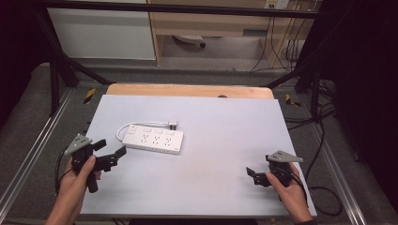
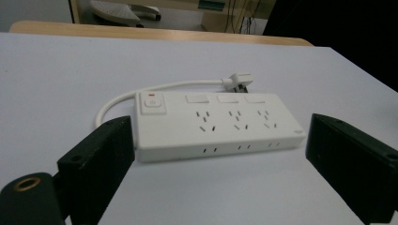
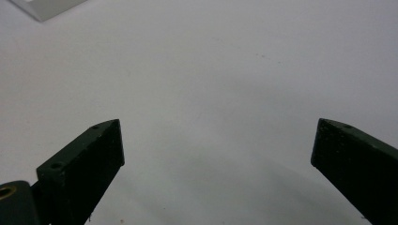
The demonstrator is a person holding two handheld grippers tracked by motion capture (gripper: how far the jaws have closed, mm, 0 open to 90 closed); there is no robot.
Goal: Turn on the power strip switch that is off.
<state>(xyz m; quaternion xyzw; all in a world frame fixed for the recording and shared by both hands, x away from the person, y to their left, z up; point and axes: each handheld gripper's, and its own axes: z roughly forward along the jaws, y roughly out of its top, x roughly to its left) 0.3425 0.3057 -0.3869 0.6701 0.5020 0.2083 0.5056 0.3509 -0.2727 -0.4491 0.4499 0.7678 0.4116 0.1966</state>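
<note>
A lab: metal frame [image 1: 56, 61] around the table [image 1: 211, 154]; floor cables [image 1: 324, 140].

Power strip [image 1: 153, 139]: white, oblong, lying flat and face up on the pale tabletop [image 1: 211, 178], left of centre. One rocker switch with a red mark at one end, three outlet groups, each beneath its own small switch. Its white cord [image 2: 155, 89] curves along the far side to a plug [image 2: 238, 80] resting on the tabletop.
</note>
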